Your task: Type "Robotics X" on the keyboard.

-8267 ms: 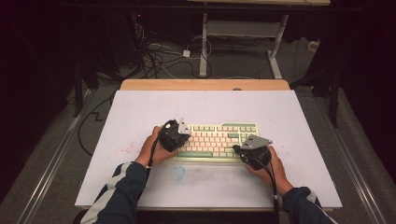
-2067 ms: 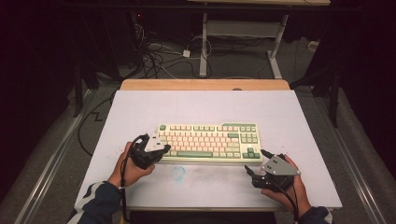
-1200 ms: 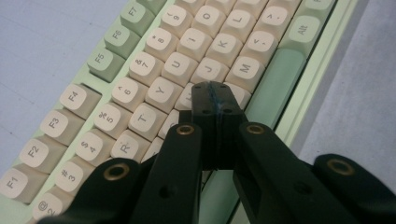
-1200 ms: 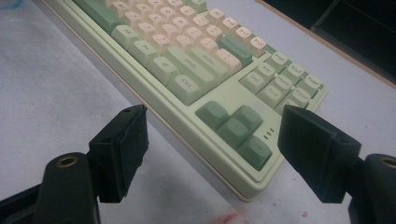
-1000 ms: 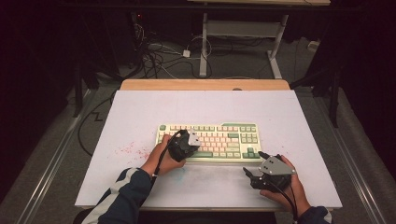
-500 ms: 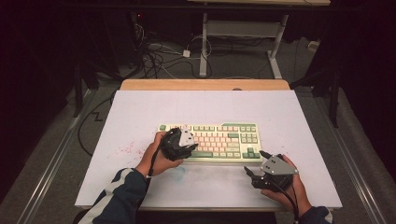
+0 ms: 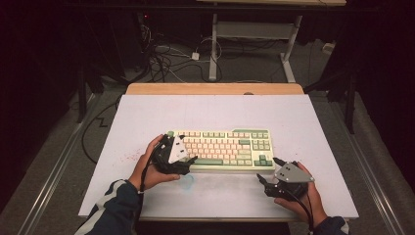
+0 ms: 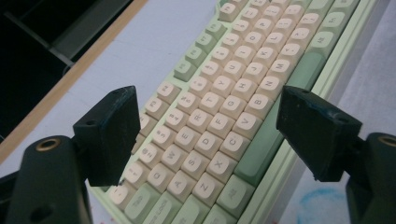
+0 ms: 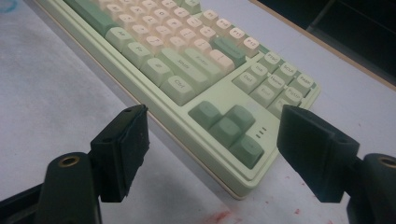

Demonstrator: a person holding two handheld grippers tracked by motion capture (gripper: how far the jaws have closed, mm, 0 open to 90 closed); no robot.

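Nearest the person, the right gripper (image 7: 266, 170) hovers off the front right corner of a pale green and cream keyboard (image 7: 230, 148), jaws spread wide and empty. The left gripper (image 7: 188, 159), equally wide and empty, hangs over the keyboard's left letter keys. The keyboard lies flat, mid-table, on a white table cover (image 7: 293, 117). Risk, as a judgement: a lowered jaw could press or snag keycaps, or nudge the board sideways. Readable legends include Q, W, E, A, S, Z, X, C (image 8: 232, 142), Ctrl (image 9: 179, 82) and Enter. No brand is legible.
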